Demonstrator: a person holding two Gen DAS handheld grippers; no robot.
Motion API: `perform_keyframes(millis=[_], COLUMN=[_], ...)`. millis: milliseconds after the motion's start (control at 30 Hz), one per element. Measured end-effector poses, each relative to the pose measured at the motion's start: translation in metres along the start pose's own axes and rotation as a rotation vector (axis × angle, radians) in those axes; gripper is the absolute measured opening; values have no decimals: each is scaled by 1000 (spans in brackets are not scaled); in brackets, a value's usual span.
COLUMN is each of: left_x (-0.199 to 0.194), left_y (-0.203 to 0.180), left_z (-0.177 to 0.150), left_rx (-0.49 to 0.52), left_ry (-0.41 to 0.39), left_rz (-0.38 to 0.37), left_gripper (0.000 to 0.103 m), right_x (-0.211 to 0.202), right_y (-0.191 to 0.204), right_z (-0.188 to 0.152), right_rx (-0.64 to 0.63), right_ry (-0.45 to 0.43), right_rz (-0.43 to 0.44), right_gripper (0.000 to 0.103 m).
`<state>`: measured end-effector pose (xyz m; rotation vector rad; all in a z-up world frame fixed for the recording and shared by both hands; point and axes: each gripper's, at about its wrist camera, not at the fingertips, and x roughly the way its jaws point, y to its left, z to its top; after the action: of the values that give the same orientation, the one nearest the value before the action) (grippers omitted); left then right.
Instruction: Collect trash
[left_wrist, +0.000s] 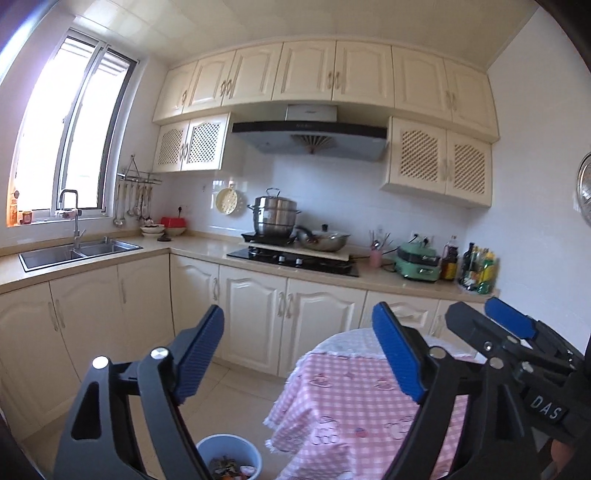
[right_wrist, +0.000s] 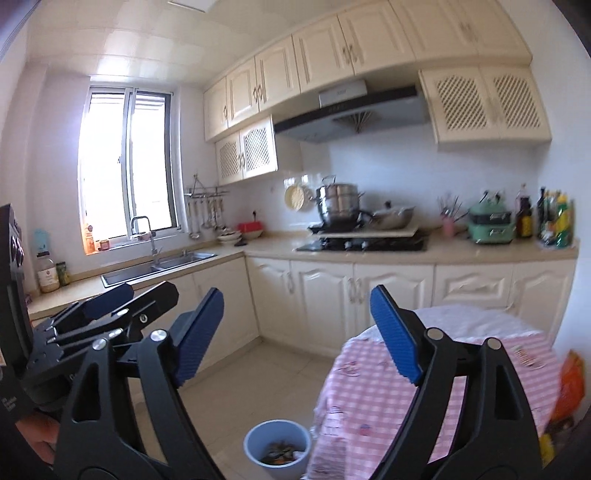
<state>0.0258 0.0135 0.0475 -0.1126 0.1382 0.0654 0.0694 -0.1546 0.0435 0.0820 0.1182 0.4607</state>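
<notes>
Kitchen floor (right_wrist: 280, 373) — blue bin (right_wrist: 277, 447) of trash (right_wrist: 281, 455), both grippers empty

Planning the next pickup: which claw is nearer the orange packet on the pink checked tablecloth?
Right. The right claw has the orange packet just off its right side; the left claw sits further left, beyond the right one.

- The left gripper (left_wrist: 297, 354) had a black frame of angled arms joined by round silver screws.
- Its fingers (left_wrist: 397, 354) carried ribbed blue pads.
- The right gripper (right_wrist: 297, 338) was built alike: black arms, silver screws, ribbed blue pads on its fingers (right_wrist: 395, 332).
- White letters "DAS" marked the right gripper's black body in the left wrist view.
</notes>
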Motion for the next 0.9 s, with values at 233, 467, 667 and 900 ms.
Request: perform_keyframes(millis=[233,467,667,900], left_x=[-38,-61,-65,-70], left_y=[-22,-46,-58,-62], left_z=[-4,-7,-9,-12], left_rx=[19,82,97,120], left_ry=[-14,-43,-46,-54], left_rz=[-25,-76,-94,-69], left_gripper=[86,88,88,89], right_x=[-51,-77,-88,-90], right_y=[-16,-26,-28,-28], right_z=[4,0,-2,-6], right_rx=[-38,-50,-61,-64], right_ry=[-51,-76,-87,-85], right_rz=[-127,-186,-219,-229], right_gripper=[88,90,92,94])
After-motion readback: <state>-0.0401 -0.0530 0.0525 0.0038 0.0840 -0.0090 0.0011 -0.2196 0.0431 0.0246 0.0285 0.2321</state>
